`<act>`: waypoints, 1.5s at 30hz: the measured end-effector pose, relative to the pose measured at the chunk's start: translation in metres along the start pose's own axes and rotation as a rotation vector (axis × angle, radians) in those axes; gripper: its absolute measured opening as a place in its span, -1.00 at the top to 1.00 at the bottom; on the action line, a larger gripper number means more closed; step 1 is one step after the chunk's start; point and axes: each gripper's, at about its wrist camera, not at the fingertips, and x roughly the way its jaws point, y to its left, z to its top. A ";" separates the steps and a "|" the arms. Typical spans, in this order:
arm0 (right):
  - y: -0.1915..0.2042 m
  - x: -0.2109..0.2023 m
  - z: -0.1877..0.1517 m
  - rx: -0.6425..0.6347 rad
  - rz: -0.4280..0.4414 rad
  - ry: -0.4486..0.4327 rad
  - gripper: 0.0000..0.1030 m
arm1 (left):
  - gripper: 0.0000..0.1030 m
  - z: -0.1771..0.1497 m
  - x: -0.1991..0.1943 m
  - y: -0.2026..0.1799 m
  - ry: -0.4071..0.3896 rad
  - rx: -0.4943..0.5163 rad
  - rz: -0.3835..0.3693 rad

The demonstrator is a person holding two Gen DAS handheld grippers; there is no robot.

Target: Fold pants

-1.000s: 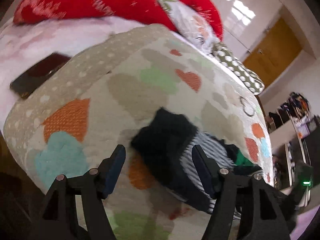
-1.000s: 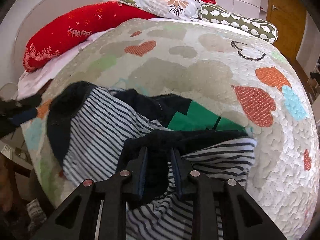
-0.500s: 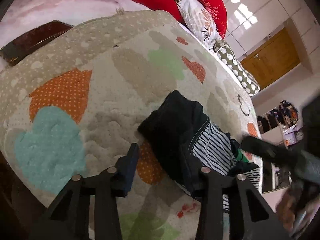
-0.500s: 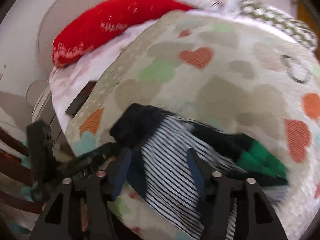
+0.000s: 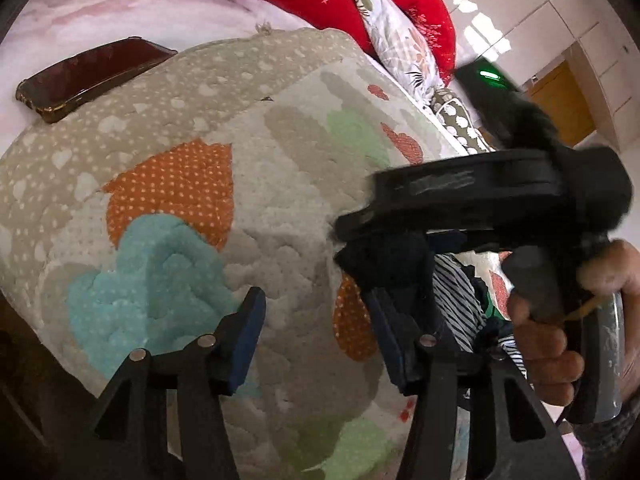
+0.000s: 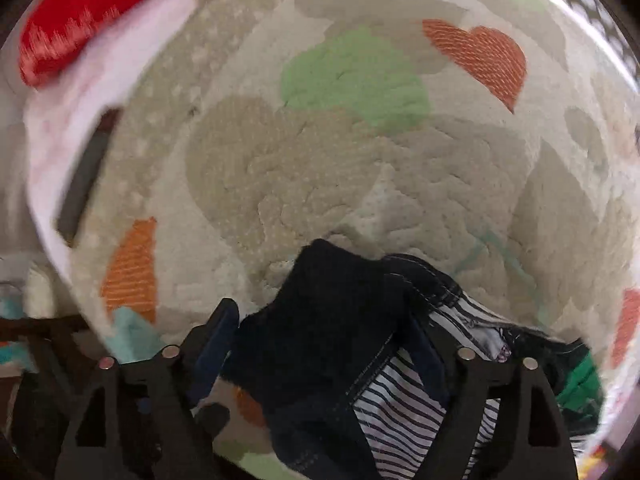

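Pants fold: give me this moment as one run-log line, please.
pants: bunched on heart quilt | right gripper: jaws just opening, straddling dark end, unclamped | left gripper: open over quilt beside pants | fold: not finished

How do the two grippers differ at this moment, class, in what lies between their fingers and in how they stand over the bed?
The right gripper straddles the dark end of the pants; the left gripper has only quilt between its fingers. The right gripper's jaws have just been opening; the left's stand about half apart. Shared: black frames, blue pads, neither pressing on cloth.
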 end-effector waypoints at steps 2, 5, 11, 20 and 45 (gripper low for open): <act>0.014 0.009 0.001 -0.048 -0.086 0.031 -0.67 | -0.10 -0.002 -0.001 -0.002 -0.002 0.006 -0.015; 0.024 0.010 -0.003 -0.078 -0.142 0.027 -0.48 | -0.11 -0.005 -0.001 -0.009 -0.008 0.027 -0.042; 0.014 -0.013 -0.022 -0.071 -0.124 -0.043 0.30 | 0.81 -0.013 0.019 -0.039 0.018 0.140 -0.085; -0.016 -0.066 -0.068 -0.047 0.004 -0.187 0.32 | 0.89 -0.013 0.004 -0.078 0.014 0.204 -0.100; -0.260 -0.094 -0.231 0.435 0.272 -0.527 0.00 | 0.43 -0.071 0.063 -0.212 0.215 0.475 -0.057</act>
